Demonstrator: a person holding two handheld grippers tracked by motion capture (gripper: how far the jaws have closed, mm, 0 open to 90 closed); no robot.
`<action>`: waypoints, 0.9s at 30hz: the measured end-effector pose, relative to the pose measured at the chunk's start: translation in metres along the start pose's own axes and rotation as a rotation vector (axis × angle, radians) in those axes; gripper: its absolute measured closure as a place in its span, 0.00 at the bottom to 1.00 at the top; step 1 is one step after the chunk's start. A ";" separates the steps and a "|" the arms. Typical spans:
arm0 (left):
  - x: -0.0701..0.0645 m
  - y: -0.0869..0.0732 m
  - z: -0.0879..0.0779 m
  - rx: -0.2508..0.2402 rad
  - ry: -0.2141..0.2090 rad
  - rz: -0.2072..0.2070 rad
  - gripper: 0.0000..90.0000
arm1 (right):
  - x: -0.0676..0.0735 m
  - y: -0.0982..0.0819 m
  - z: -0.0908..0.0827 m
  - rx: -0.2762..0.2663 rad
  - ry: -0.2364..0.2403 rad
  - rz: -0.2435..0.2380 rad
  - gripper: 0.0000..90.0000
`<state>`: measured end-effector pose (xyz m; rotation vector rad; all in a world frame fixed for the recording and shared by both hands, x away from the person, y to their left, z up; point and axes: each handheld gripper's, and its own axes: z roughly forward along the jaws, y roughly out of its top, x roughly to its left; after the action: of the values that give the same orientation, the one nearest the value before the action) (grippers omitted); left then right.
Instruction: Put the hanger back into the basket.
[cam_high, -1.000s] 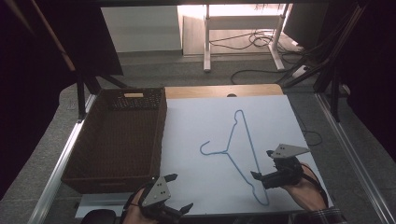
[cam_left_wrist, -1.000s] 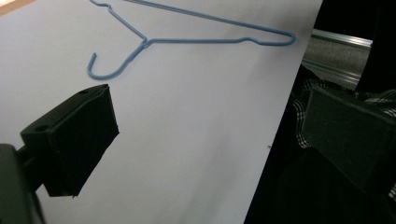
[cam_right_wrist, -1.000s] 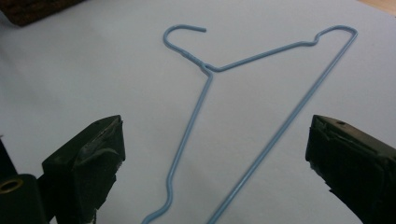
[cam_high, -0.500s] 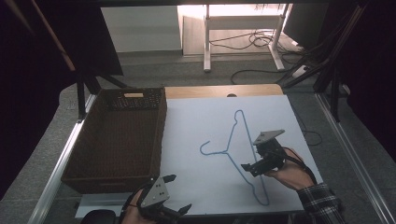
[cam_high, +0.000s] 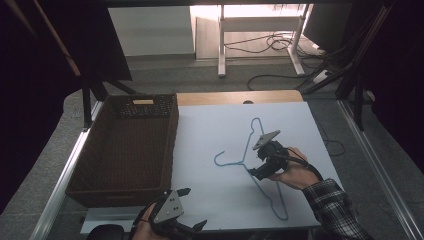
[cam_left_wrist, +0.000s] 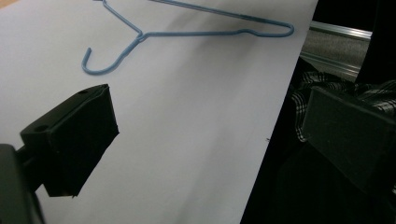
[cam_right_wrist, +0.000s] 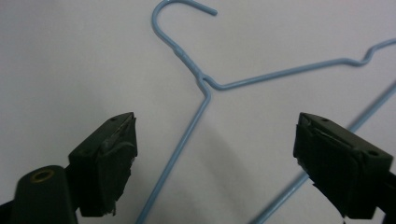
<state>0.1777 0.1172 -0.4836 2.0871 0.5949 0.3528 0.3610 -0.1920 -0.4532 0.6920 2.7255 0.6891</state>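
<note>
Lying flat on the white sheet that covers the table, a blue wire coat hanger has its hook toward nine o'clock in the high view, its far shoulder toward twelve and its other shoulder down at about five o'clock, near the sheet's front edge. The right gripper hovers over the hanger where the twisted neck meets the two arms, held in a hand whose plaid sleeve comes in from the five o'clock corner. In the right gripper view its jaws stand wide apart at eight and four o'clock, with the neck and one straight arm of the hanger on the sheet between them; the pads touch nothing, though the jaws have just been closing a little, with only the wire on the sheet between them.

The left gripper sits at about six o'clock in the high view, at the front edge of the sheet, well apart from the hanger. In the left gripper view its jaws are also spread wide and empty, one at eight o'clock over the white sheet, the other at four o'clock over the dark space beyond the sheet's edge; the hanger lies far off at twelve o'clock.

A dark brown wicker basket stands at nine o'clock, touching the sheet's left edge.
</note>
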 end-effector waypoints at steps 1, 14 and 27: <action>0.000 0.000 0.000 0.000 0.001 0.001 0.04 | -0.001 0.003 0.002 0.006 0.001 -0.011 0.19; 0.002 -0.001 -0.001 0.002 0.012 -0.008 0.04 | -0.004 0.035 0.030 0.107 0.051 -0.121 0.31; 0.002 -0.001 -0.002 0.006 0.011 -0.005 0.04 | 0.009 0.067 0.068 0.295 0.090 -0.438 0.62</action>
<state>0.1784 0.1206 -0.4834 2.0906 0.6091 0.3603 0.4022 -0.1097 -0.4790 0.1012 2.9442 0.2240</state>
